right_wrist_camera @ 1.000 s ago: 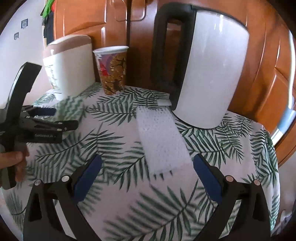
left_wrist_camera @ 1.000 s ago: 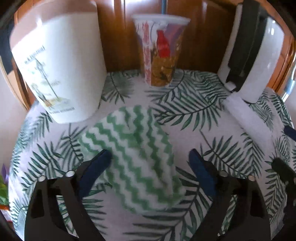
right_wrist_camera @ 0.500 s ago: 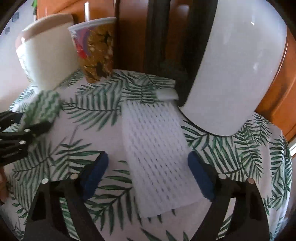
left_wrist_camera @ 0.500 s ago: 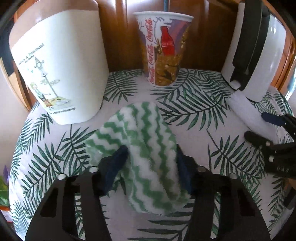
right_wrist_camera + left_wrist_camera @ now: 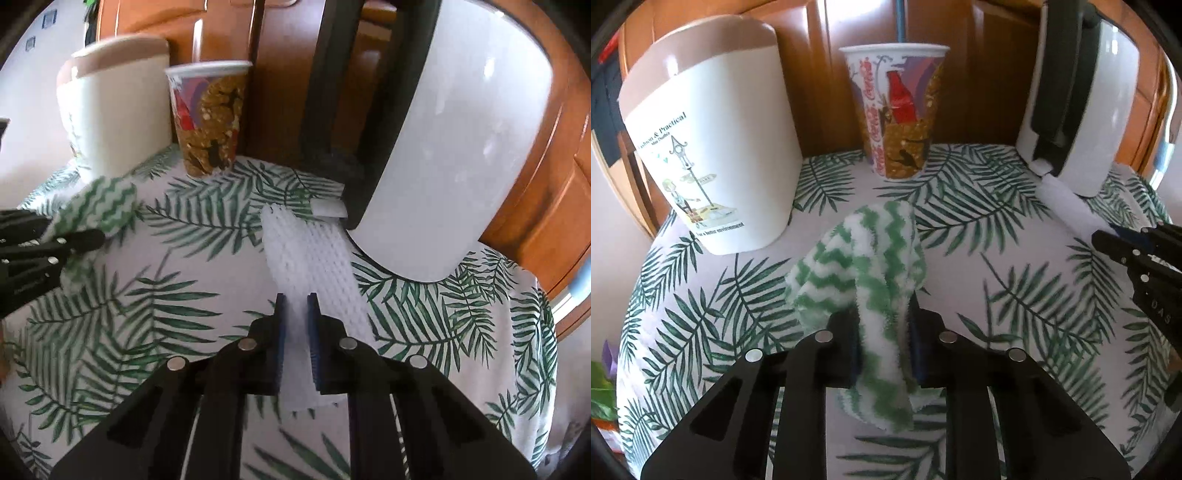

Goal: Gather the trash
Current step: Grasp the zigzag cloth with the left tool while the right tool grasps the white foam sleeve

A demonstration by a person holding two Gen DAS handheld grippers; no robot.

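Note:
A green-and-white zigzag cloth [image 5: 882,258] is bunched up on the palm-leaf tablecloth [image 5: 1015,295], and my left gripper [image 5: 882,317] is shut on its middle fold. A white foam net sleeve [image 5: 310,251] lies beside the kettle, its near part pinched between the pads of my right gripper [image 5: 295,299], which is shut on it. In the right wrist view the cloth [image 5: 107,203] shows at the left with the left gripper [image 5: 85,240] on it. In the left wrist view the right gripper [image 5: 1115,236] sits at the right edge, at the foam net [image 5: 1067,210].
A white mini dustbin [image 5: 713,147] with a beige lid stands at the back left. A printed paper cup [image 5: 897,110] with a straw is at the back centre. A white kettle [image 5: 454,129] with a black handle fills the back right. Wooden panels rise behind.
Both grippers went from wide open to shut, the left on the zigzag cloth, which bunched upward, the right on the foam net after moving forward over it.

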